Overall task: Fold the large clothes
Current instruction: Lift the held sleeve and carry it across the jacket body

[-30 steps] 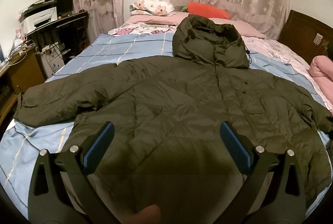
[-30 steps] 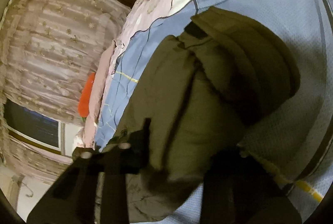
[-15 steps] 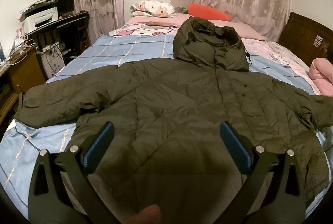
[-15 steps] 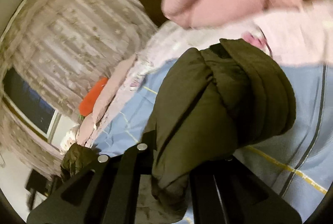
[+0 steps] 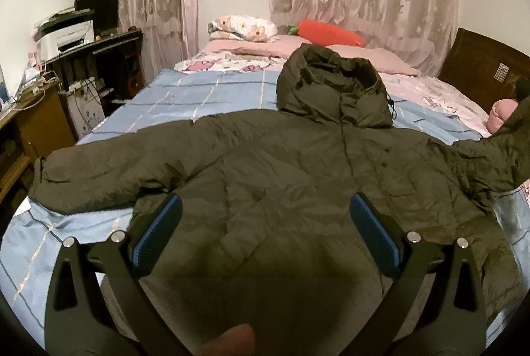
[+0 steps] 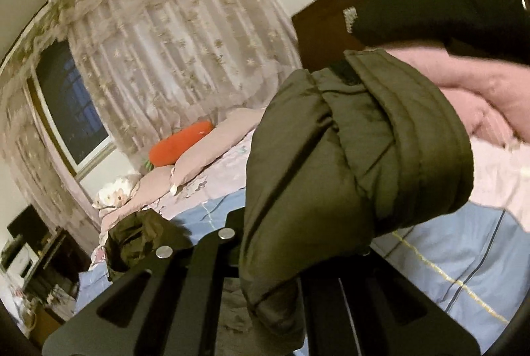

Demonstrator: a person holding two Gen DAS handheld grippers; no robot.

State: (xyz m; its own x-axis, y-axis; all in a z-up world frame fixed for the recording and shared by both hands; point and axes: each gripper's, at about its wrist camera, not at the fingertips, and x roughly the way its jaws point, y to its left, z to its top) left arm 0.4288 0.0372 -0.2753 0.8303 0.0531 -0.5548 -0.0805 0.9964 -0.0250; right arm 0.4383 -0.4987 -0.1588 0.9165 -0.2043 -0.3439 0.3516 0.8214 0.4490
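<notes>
A dark olive padded coat (image 5: 265, 164) lies spread face up on the bed, hood (image 5: 331, 87) towards the pillows, one sleeve (image 5: 109, 170) stretched out flat to the left. My left gripper (image 5: 265, 236) hovers open over the coat's lower part, blue pads wide apart with nothing between them. The other sleeve (image 5: 497, 150) rises off the bed at the right edge. In the right wrist view its cuff (image 6: 357, 164) fills the middle, pinched in my right gripper (image 6: 298, 260), which is shut on it and held well above the blue sheet.
The bed has a blue checked sheet (image 5: 205, 91), pink pillows (image 5: 371, 58) and an orange carrot cushion (image 5: 328, 33) at the far end. A dark wooden headboard (image 5: 487, 71) and a pink quilt (image 6: 480, 97) are on the right. A desk with a printer (image 5: 69, 34) stands left.
My right gripper has lifted the cuff high off the bed and rolled towards level. In the left wrist view the right sleeve now rises from the sheet. The left gripper stayed put.
</notes>
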